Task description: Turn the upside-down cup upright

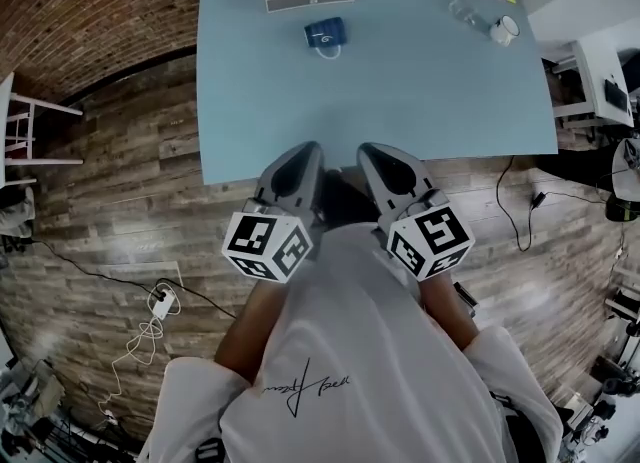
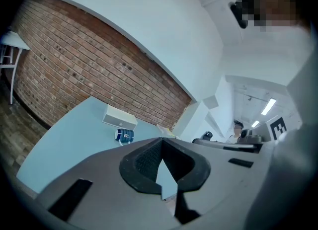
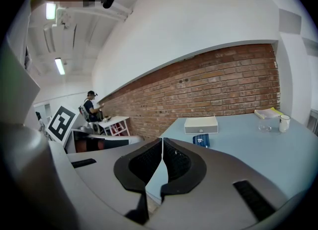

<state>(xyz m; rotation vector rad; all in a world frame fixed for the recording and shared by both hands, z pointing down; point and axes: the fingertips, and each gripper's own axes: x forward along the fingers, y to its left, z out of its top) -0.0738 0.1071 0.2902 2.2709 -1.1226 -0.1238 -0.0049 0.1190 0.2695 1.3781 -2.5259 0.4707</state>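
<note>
Left gripper [image 2: 161, 139] empty with jaws together, blue cup [image 2: 124, 135] beside white box [image 2: 119, 119] on pale blue table [image 2: 64, 137], brick wall [image 2: 74, 65] behind

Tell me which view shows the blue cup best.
Head view: the blue cup sits in the open on the table, handle visible. The left gripper view and right gripper view each show it smaller, far off, from the side.
</note>
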